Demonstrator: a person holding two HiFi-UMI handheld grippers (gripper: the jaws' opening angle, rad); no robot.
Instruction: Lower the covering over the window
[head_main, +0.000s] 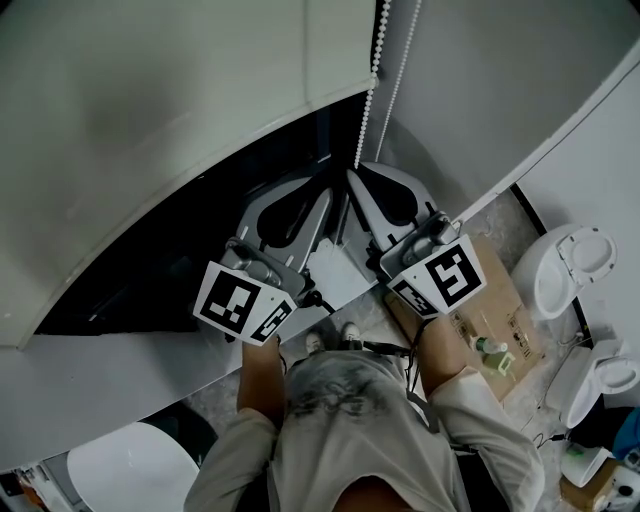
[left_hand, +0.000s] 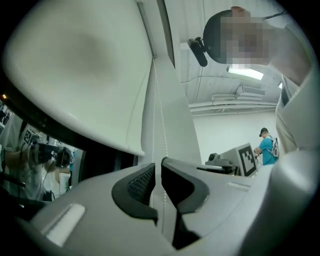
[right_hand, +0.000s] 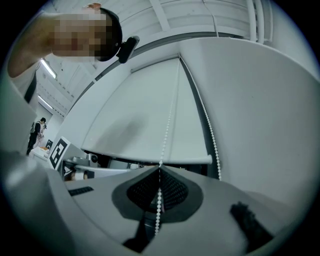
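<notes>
A person's grey shirt (head_main: 335, 400) and bare forearms fill the bottom of the head view, both arms reaching forward side by side. The left hand-held gripper (left_hand: 159, 162) has its jaws a narrow slit apart. A strand of the bead chain (left_hand: 161, 125) runs straight down through that slit, and the dark ribbed pads (left_hand: 142, 182) do not visibly press on it.

Just beside it, the right hand-held gripper (right_hand: 160, 167) has its jaws closed together on the bead chain, with the white beads pinched in the seam between the pads (right_hand: 172, 192) and trailing out below them. A second strand of the chain hangs free to the right of this gripper, close to the wall.

In the head view the tips of both grippers meet at the foot of the chain, which hangs along the right edge of the window. Beyond them, the white blind (head_main: 180, 100) covers the upper part of the window. Its bottom bar (right_hand: 150, 161) sits just past the right gripper's tips, and a dark strip of bare glass (head_main: 180, 260) shows beneath it.

On the floor to the right is a cardboard box (head_main: 510, 310) with a green bottle (head_main: 490, 347) on it.
</notes>
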